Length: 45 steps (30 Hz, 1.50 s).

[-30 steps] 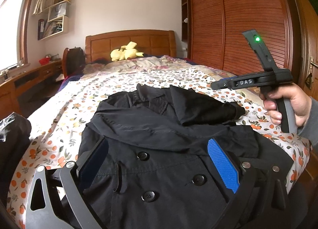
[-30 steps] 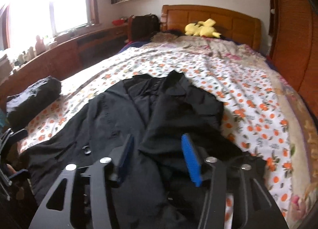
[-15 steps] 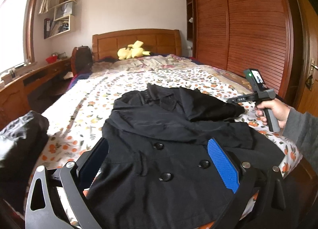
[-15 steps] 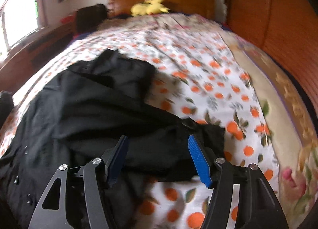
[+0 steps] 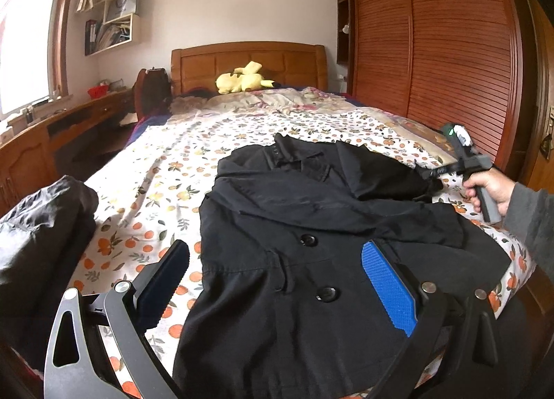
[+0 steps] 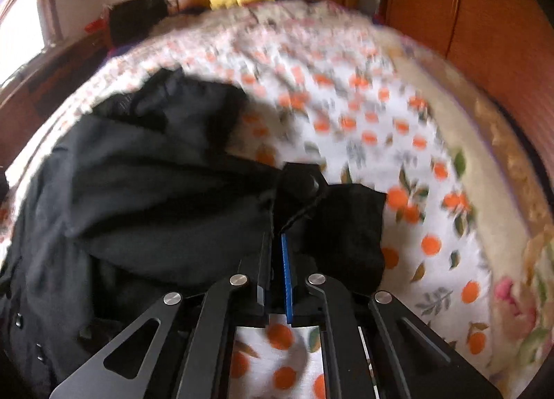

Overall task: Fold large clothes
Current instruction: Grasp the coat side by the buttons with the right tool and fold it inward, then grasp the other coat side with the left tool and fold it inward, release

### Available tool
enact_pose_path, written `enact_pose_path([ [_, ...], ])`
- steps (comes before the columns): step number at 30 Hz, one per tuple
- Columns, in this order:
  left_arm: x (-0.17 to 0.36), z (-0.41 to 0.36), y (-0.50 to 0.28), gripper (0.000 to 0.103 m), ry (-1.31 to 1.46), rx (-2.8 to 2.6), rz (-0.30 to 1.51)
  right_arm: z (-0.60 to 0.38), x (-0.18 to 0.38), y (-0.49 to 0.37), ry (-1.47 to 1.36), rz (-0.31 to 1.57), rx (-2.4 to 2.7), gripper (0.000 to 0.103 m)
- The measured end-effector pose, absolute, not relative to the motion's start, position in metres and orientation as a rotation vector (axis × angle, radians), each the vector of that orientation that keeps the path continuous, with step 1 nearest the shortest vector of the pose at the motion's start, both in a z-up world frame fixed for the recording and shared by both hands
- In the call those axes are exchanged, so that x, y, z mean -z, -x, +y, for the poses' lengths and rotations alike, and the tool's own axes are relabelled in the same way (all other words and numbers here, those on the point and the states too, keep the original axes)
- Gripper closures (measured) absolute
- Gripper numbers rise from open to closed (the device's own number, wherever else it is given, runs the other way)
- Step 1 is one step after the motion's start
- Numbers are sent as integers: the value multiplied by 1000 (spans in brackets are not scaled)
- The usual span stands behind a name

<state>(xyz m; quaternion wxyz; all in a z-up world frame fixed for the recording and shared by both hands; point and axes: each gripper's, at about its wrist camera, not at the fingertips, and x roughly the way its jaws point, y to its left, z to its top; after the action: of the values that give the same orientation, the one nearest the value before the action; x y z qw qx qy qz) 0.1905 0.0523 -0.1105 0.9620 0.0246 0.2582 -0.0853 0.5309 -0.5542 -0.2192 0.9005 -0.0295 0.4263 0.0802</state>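
A black double-breasted coat [image 5: 311,226] lies front up on the flowered bedsheet [image 5: 166,170], collar toward the headboard, one sleeve folded across the chest. My left gripper [image 5: 277,281] is open and empty above the coat's lower front. My right gripper [image 6: 277,239] is shut on the coat's right sleeve cuff [image 6: 304,188] at the bed's right side. It also shows in the left wrist view [image 5: 432,174], held by a hand at the sleeve end.
A second dark garment [image 5: 41,233] is piled at the bed's left edge. A yellow plush toy [image 5: 242,80] lies by the wooden headboard. A wooden wardrobe [image 5: 432,53] stands along the right, a desk [image 5: 34,143] along the left under the window.
My right gripper moved to the sleeve end and closed on the cuff. My left gripper pulled back from the coat and stayed open.
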Motion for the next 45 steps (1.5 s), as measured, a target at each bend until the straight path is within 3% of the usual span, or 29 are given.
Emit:
enact_pose_path([
  [8, 121, 79, -193, 2, -18, 172, 533, -464, 119, -476, 146, 650, -294, 99],
  [14, 109, 93, -178, 2, -23, 167, 508, -386, 74, -424, 223, 578, -455, 97],
  [15, 106, 95, -174, 2, -28, 163, 500, -378, 70, -416, 226, 572, -485, 95],
  [19, 96, 100, -161, 2, -33, 152, 484, -343, 48, -380, 243, 528, -589, 70],
  [23, 86, 103, -149, 2, -38, 153, 474, -324, 30, -350, 267, 507, -650, 66],
  [33, 76, 88, -135, 2, -47, 193, 475, -337, 30, -318, 275, 527, -647, 65],
  [45, 106, 44, -155, 2, -72, 248, 543, -386, 66, -322, 226, 587, -588, 60],
])
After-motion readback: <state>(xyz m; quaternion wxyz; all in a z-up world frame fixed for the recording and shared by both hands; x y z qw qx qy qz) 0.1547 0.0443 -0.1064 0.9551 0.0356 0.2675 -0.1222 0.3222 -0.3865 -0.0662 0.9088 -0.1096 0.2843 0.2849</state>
